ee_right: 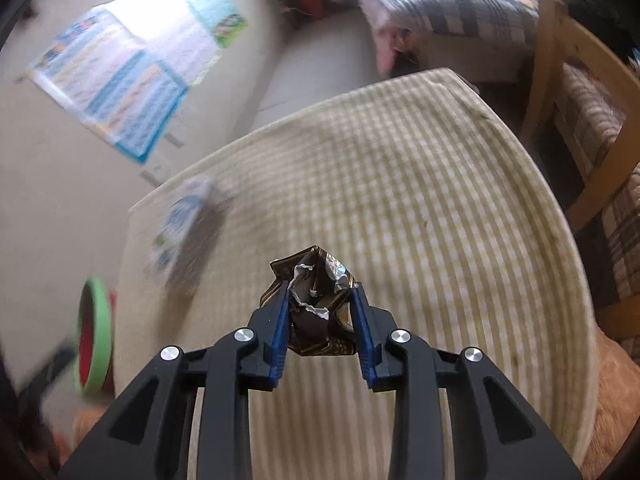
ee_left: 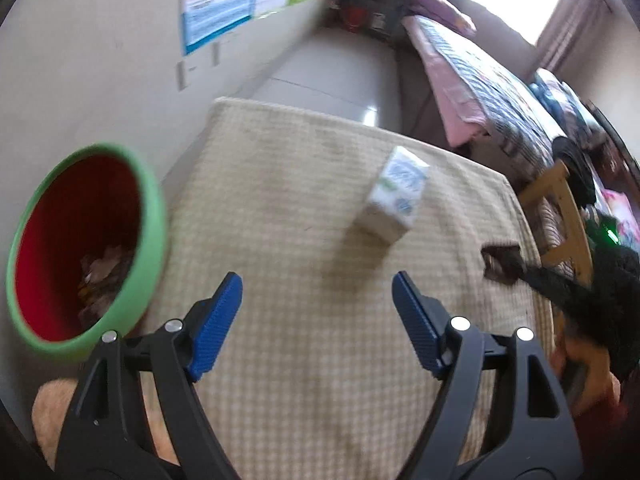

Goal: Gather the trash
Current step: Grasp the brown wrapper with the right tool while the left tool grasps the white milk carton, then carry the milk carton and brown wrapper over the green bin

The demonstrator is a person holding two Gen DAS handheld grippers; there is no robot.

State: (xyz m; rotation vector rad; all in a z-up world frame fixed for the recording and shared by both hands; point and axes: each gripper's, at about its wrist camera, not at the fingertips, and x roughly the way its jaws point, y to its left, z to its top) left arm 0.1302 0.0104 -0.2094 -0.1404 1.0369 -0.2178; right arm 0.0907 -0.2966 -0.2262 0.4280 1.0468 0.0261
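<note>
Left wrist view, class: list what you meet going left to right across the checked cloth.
Green-rimmed bin → white carton → dark crumpled wrapper held in the right hand-held gripper.

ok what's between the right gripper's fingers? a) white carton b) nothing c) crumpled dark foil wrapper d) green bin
c: the right gripper is closed on the wrapper, both pads pressing its sides; the carton sits apart on the checked cloth.

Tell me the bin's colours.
The bin has a green rim and a red inside; the left wrist view shows it best.
</note>
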